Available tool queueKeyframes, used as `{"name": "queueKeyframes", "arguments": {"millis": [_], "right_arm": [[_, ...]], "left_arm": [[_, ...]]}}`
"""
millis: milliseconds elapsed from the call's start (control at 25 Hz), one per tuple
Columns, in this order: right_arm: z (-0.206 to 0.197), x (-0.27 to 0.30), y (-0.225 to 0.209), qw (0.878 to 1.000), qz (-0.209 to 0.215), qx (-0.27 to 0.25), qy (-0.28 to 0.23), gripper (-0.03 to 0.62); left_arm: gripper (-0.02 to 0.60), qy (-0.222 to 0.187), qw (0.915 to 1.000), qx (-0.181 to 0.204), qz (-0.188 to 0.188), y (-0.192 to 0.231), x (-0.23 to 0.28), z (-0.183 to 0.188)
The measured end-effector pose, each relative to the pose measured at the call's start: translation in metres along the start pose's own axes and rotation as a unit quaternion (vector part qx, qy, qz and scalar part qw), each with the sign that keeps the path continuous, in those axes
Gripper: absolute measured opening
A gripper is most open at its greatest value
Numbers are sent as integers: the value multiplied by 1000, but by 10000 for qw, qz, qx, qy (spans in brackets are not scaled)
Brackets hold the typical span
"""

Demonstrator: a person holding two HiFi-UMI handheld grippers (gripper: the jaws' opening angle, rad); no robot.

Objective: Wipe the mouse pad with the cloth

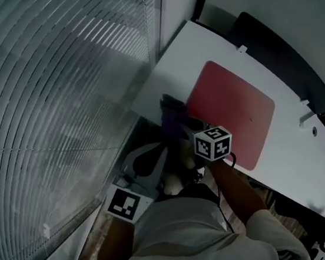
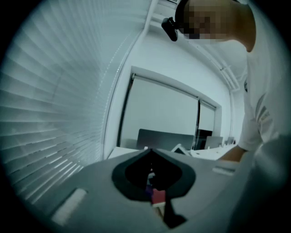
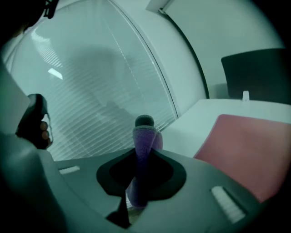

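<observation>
A red mouse pad [image 1: 234,111] lies on the white desk [image 1: 296,150]. My right gripper [image 1: 179,124] is shut on a purple cloth [image 1: 172,112], which is held at the pad's near-left edge by the desk's corner. In the right gripper view the cloth [image 3: 142,154] stands pinched between the jaws of the right gripper [image 3: 144,123], with the pad [image 3: 248,145] to the right. My left gripper [image 1: 154,157] hangs off the desk, below its corner. In the left gripper view the left gripper [image 2: 151,154] has its jaws closed together, holding nothing.
Window blinds [image 1: 55,81] fill the left side, close to the desk's left edge. A dark chair back [image 1: 286,50] stands behind the desk. Small white fittings [image 1: 306,118] sit near the desk's right edge. The person's torso [image 1: 182,237] is at the bottom.
</observation>
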State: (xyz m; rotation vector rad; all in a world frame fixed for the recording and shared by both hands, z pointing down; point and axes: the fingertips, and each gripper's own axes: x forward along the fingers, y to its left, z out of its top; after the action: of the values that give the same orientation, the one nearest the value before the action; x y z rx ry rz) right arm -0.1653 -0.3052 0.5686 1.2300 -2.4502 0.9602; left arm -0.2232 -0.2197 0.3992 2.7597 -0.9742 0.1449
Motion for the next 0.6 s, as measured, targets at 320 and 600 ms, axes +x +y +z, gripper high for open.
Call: {"name": "queueKeyframes", "arguments": {"millis": [320, 600], "right_arm": [[-61, 50, -49, 9909, -990, 698, 590, 49], [-72, -18, -91, 9874, -1216, 820, 590, 49]], "left_arm": [[2, 129, 9997, -17, -185, 13, -14, -21], [2, 209, 9996, -4, -162, -38, 17, -5]]}}
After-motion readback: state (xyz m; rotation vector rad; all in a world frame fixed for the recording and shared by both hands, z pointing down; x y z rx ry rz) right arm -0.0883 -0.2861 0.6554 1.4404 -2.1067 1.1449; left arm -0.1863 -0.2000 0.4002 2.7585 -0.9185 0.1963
